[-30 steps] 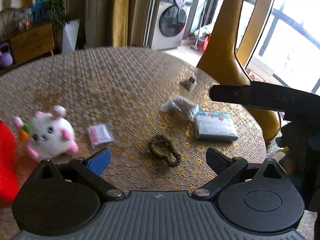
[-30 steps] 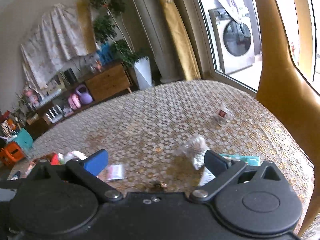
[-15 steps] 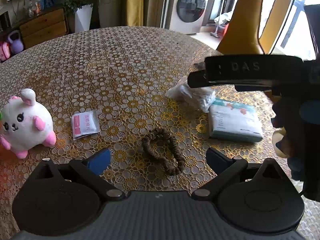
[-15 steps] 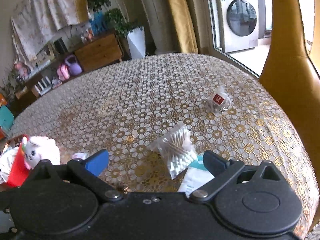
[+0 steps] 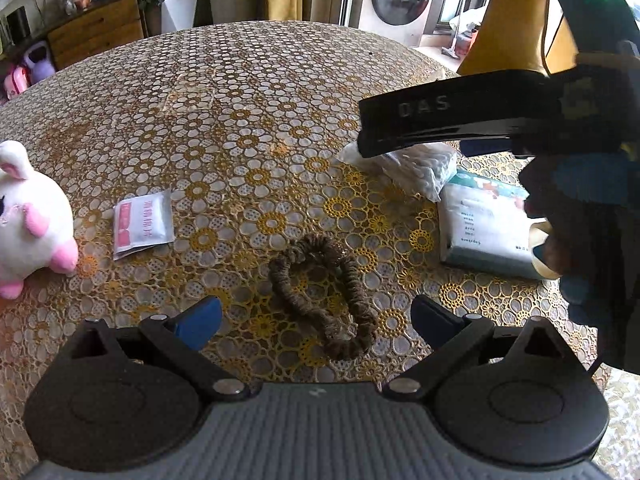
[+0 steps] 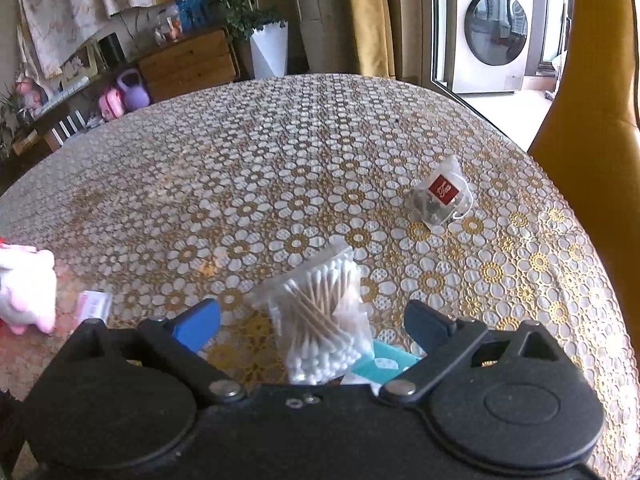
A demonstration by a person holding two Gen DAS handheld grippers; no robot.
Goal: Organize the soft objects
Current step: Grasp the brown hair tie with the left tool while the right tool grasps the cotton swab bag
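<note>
On the round table (image 5: pixel 248 92), the brown scrunchie (image 5: pixel 320 296) is framed between the spread, empty fingers of the left gripper (image 5: pixel 316 316), while the bag of cotton swabs (image 6: pixel 320 320) is seen between the equally spread, empty fingers of the right gripper (image 6: pixel 312 320), beside a tissue pack (image 5: pixel 484 228).
</note>
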